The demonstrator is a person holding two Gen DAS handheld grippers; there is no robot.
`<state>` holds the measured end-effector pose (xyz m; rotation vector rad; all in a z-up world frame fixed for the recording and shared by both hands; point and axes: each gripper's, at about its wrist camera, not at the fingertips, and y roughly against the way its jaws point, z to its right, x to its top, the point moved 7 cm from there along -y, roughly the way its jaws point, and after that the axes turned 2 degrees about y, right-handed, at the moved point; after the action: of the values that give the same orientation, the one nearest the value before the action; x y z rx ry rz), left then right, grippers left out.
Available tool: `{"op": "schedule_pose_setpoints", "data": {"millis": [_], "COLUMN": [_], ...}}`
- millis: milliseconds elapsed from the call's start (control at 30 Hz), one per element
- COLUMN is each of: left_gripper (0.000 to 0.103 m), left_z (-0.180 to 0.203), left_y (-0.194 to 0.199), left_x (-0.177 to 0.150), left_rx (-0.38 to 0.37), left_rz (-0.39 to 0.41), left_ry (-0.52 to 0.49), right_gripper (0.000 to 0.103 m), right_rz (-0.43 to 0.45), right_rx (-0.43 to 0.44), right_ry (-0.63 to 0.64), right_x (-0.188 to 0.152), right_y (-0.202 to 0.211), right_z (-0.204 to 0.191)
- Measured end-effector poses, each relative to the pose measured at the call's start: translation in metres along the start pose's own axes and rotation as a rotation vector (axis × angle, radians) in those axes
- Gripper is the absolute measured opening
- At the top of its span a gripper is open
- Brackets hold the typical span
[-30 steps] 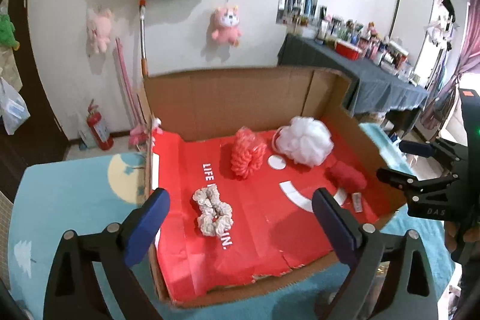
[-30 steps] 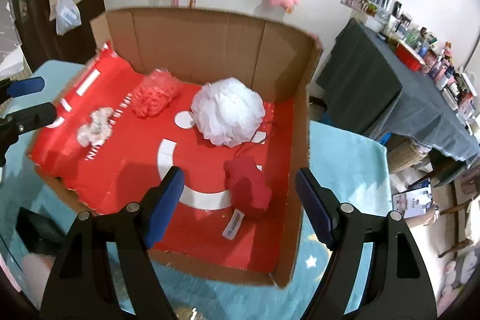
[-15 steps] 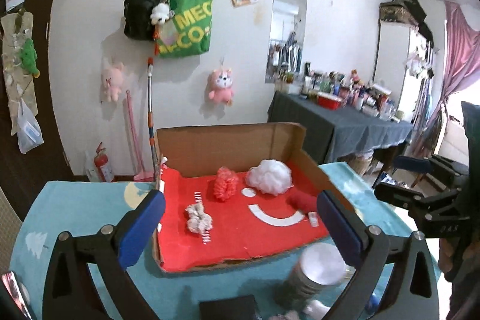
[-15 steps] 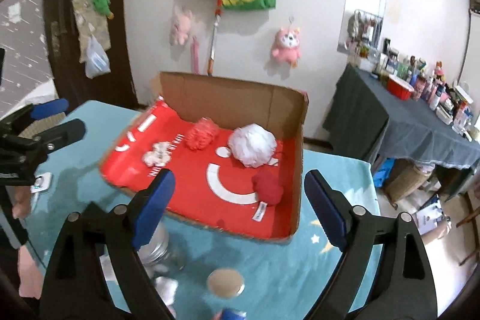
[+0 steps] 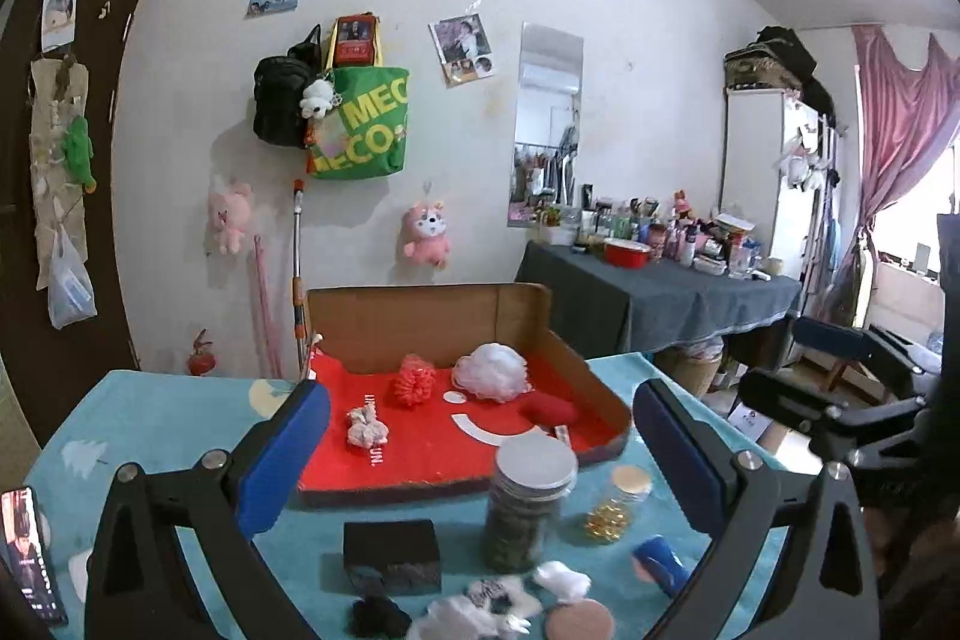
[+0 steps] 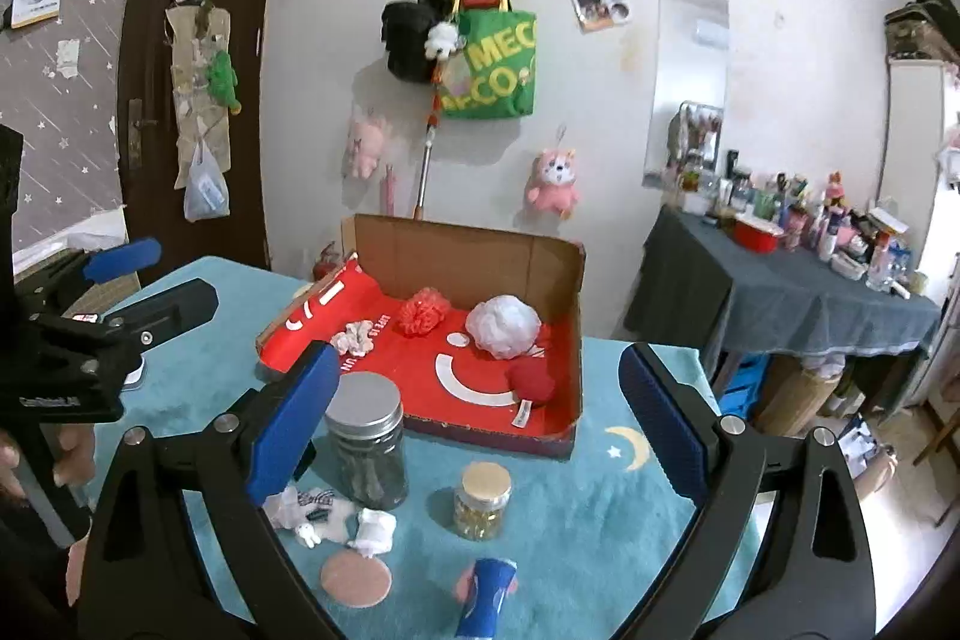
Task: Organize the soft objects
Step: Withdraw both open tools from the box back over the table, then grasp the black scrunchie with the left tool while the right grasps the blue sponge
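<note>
My left tongs (image 5: 480, 454) and right tongs (image 6: 474, 424), both spread wide and holding nothing, raised above the near edge of the surface (image 6: 606, 496), which is covered in a teal cloth. Below the tongs: 1 tall jar with a grey lid (image 6: 364, 439), 1 small jar with a gold lid (image 6: 482, 501), 1 black block (image 5: 390, 547), 1 blue tube (image 6: 486, 601), 1 flat pink disc (image 6: 355, 578) and a white soft toy (image 6: 327, 514) lying beside the tall jar. Beyond them: cardboard tray (image 5: 591, 388) with red lining, containing 4 soft objects: white scrunchie (image 5: 366, 427) at left, red-orange pouf (image 5: 414, 379), white pouf (image 5: 491, 372) near the back wall, red plush (image 5: 547, 407) at right. Far left edge: a phone (image 5: 27, 550)
</note>
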<state>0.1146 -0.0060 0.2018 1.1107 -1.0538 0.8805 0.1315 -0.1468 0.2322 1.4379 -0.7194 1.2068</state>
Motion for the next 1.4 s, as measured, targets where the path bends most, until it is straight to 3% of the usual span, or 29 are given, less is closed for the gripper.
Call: {"op": "schedule_pose_setpoints", "data": {"millis": [167, 600, 967, 1067, 1400], "left_gripper": [0.103, 0.103, 0.103, 0.103, 0.103], "left_z": [0.011, 0.013, 0.005, 0.001, -0.012], "left_y": [0.026, 0.034, 0.004, -0.003, -0.015], "left_x": [-0.007, -0.075, -0.138, -0.149, -0.179], "left_rx": [-0.004, 0.001, 0.032, 0.045, 0.087], "left_rz": [0.039, -0.007, -0.136, -0.158, -0.231], "left_ry": [-0.021, 0.021, 0.037, 0.056, 0.068], "right_gripper": [0.098, 0.099, 0.099, 0.099, 0.099], "right_rz": [0.028, 0.024, -0.059, -0.065, -0.145], "right_rx": [-0.005, -0.060, -0.090, -0.118, -0.098], "right_ry": [0.001, -0.061, -0.136, -0.114, -0.134], "right_x": [-0.014, -0.080, -0.138, -0.147, -0.177], "right_y": [0.023, 0.036, 0.011, 0.007, -0.013], "right_z": [-0.010, -0.021, -0.017, -0.019, -0.023]}}
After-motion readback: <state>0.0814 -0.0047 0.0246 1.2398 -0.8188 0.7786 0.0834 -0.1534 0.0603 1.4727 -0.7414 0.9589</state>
